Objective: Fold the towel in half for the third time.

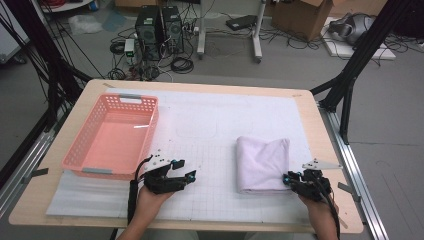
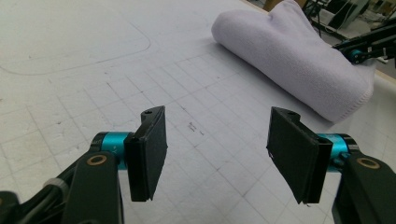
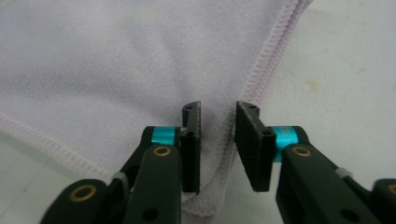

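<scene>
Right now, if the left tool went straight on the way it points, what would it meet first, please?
Probably the bare white gridded mat: the left tool stands open above it and tilts down. The folded lilac towel lies farther on, to the right of that line; depth is unclear.

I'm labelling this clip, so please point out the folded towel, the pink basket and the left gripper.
folded towel [image 1: 262, 162]: high view, middle of its top layer.
pink basket [image 1: 131, 101]: high view, far rim.
left gripper [image 2: 217, 149]: left gripper view, midway between its open jaws.
</scene>
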Available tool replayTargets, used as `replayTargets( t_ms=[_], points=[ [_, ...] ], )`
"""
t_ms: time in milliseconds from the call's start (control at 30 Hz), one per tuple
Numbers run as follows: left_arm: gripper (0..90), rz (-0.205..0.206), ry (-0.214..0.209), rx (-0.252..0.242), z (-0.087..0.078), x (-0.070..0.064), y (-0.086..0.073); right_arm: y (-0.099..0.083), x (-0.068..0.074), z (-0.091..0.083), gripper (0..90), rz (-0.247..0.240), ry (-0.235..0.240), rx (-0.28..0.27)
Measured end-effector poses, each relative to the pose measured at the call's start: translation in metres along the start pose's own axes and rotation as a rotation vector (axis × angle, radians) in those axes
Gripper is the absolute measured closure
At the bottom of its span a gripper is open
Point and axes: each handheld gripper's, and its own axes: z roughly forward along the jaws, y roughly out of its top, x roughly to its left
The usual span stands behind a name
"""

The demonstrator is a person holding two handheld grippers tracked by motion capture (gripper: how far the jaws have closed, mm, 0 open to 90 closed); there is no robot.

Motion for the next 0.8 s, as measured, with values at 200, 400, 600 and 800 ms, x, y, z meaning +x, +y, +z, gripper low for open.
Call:
replayTargets(
  t_ms=[200,400,600,800],
  points=[
    [38.0,-0.003,0.002,-0.005,-0.001,0.001,0.000,-0.006,0.001,-0.018,85.5,-0.018,-0.078,0.079],
    [38.0,-0.002,0.001,-0.003,0.000,0.000,0.001,-0.002,-0.004,-0.029,60.3,0.026,-0.071,-0.032],
    [38.0,-0.007,0.006,-0.006,-0.001,0.002,0.001,0.020,0.006,-0.023,58.0,-0.046,-0.055,-0.133],
    [38.0,-0.010,0.004,-0.010,-0.002,0.002,0.001,0.064,0.014,0.014,57.0,-0.097,0.006,-0.133]
  ],
)
